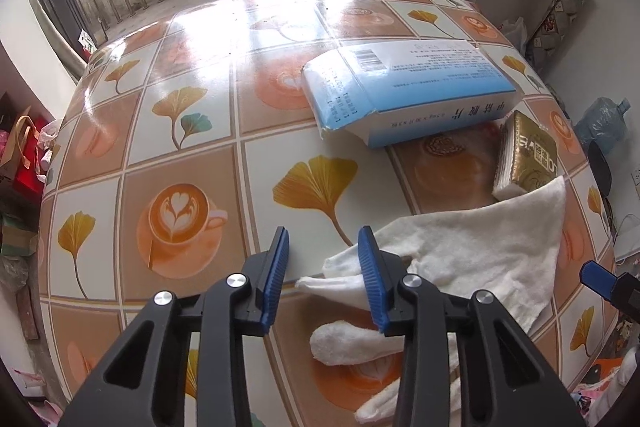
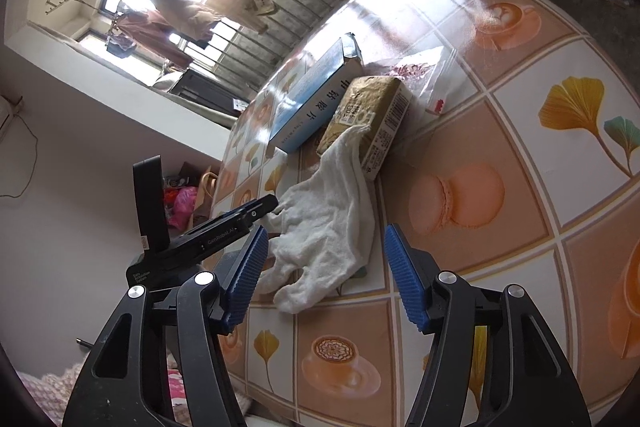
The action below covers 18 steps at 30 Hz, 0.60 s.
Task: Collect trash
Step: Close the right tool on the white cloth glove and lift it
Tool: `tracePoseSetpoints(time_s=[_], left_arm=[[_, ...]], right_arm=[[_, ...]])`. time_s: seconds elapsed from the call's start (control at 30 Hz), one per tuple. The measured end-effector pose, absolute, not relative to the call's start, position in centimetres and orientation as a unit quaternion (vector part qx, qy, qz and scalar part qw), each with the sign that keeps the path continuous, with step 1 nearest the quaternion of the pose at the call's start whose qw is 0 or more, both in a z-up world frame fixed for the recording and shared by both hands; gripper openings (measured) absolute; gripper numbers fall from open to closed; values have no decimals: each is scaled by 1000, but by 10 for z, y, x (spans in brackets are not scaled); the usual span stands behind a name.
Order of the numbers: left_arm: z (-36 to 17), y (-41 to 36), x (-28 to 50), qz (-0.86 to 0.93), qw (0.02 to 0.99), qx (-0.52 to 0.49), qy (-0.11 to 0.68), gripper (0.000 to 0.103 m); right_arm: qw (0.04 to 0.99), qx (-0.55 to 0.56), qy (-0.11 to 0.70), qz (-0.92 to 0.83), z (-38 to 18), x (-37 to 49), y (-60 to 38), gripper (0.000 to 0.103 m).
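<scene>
1 white cotton glove [image 1: 472, 247] lies crumpled on the table [image 1: 168, 115], its fingers spread toward the near edge and its cuff reaching up against a gold tissue pack [image 1: 528, 155]. In the right wrist view the same glove [image 2: 328, 223] runs from that gold pack [image 2: 368, 115] down to the gap between the right tongs.

The left gripper [image 1: 324, 263] is tipped steeply down at the glove's fingers. Its jaws stand at a narrow gap, with 1 glove fingertip poking into the space between them; the right-hand pad sits over the glove's edge, but the pads do not pinch the cloth. The right gripper [image 2: 326, 259] has its jaws at a medium gap, straddling the fingers of the glove without pressing on them; the left gripper's black body shows just beside it on the left.

Behind the gold pack lies a blue and white box [image 1: 408, 87] with black lettering on its side, touching or almost touching the pack. A clear plastic bag [image 2: 424, 75] with red print lies flat just beyond the pack in the right wrist view. The table wears a glossy cloth printed with coffee cups, ginkgo leaves and macarons.
</scene>
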<state>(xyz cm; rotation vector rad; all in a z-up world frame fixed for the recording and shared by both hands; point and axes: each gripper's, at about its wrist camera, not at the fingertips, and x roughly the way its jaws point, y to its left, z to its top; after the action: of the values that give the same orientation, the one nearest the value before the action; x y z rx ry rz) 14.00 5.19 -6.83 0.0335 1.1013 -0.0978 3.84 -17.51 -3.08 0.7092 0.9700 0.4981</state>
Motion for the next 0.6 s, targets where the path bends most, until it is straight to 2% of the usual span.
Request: tracePoseSetpoints(time_s=[0.23,0.6], left_arm=[[-68,45,134,-56,846,13,530,30],[-66,13,104,-123,827,13,548,28]], right_arm=[[793,335,452,234,-28,39,-177,55],[800,324,447,233,-23,38,-176,53]])
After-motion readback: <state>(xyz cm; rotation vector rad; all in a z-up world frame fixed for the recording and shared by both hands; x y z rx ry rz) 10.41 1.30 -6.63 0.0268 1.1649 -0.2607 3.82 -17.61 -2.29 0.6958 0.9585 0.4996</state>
